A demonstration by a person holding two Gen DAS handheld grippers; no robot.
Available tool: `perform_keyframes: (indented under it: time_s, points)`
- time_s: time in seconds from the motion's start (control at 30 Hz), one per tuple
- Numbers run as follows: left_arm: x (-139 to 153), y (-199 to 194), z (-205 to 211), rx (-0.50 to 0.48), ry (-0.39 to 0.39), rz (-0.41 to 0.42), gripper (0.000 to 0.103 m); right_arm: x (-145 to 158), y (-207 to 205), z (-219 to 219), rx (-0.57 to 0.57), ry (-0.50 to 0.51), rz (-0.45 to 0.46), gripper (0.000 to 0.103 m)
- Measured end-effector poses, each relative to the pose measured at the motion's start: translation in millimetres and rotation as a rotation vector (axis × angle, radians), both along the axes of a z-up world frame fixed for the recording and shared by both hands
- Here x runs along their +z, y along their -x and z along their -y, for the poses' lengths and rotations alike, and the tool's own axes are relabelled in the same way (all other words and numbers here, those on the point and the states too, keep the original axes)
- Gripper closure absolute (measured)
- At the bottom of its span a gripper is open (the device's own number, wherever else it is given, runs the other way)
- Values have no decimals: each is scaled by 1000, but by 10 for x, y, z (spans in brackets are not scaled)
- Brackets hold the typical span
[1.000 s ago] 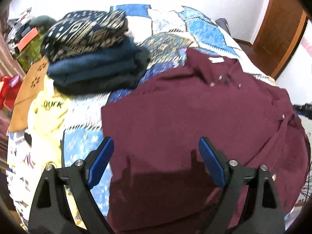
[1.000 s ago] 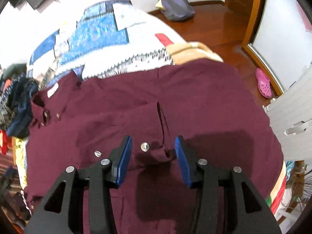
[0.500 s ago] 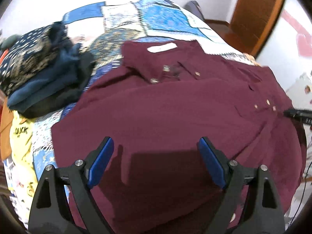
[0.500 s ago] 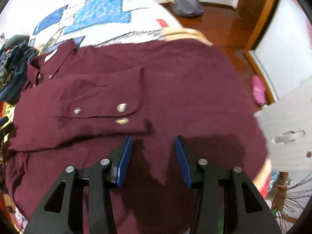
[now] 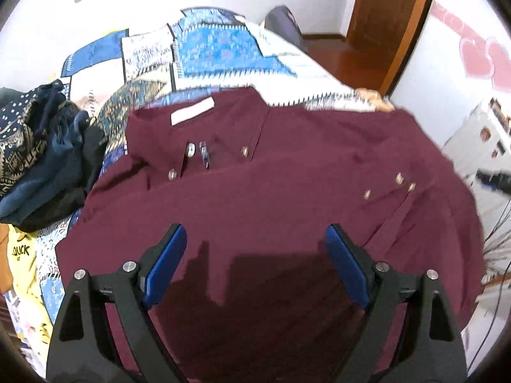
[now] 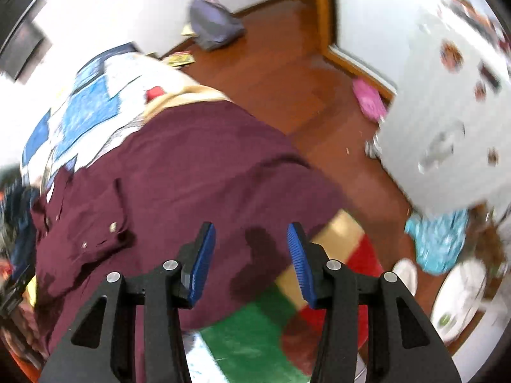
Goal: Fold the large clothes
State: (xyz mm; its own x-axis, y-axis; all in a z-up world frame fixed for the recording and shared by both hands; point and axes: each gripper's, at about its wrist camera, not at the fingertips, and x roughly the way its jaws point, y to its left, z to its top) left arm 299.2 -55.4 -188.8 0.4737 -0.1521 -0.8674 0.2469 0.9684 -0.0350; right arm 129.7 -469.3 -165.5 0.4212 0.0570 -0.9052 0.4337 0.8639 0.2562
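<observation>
Left wrist view. Item 1, maroon shirt (image 5: 287, 210): we find it spread flat on the patchwork bedspread (image 5: 220, 48), collar (image 5: 188, 127) at the far left, hem toward the near right. We judge its long axis to run from collar to hem, slantwise across this view. One cuffed sleeve (image 5: 402, 191) lies folded over the body on the right side.

Item 2, left gripper (image 5: 255, 261): jaws wide apart, nothing between them, hanging directly above the shirt's middle, pointing steeply down.

Item 3, right gripper (image 6: 250, 255): jaws at a middling gap, empty, above the shirt's hem edge where it meets the bed's red and green corner; the shirt (image 6: 191, 172) stretches away to its upper left.

Item 4, folded clothes stack (image 5: 41, 159): beside the collar, apart from the shirt body.

We judge the right gripper nearer the hem and the left nearer the body, so a hem-to-collar fold would start from the right.
</observation>
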Motion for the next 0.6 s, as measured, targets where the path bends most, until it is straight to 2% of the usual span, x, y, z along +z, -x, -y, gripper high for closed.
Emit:
perform_keyframes:
  time_s: [0.17,0.33,0.5,0.57,0.6]
  points:
    - [152,-20,27,25,20,44,14,-385,24,246,-109,-164,-56,59]
    - [158,-3,-47,47,52,38,14,-539,-43,376,-206,-261,-19,56]
    - [93,16,-160,80,44,25,14,-598,-205,445,-259,-244,-3,56]
    - [68,21,-228,95,52,18,14,-591,-272,447,-278,-214,-7,61]
    - [67,28,-254,101,54,19,14,-574,-297,432,-279,-189,-9,67]
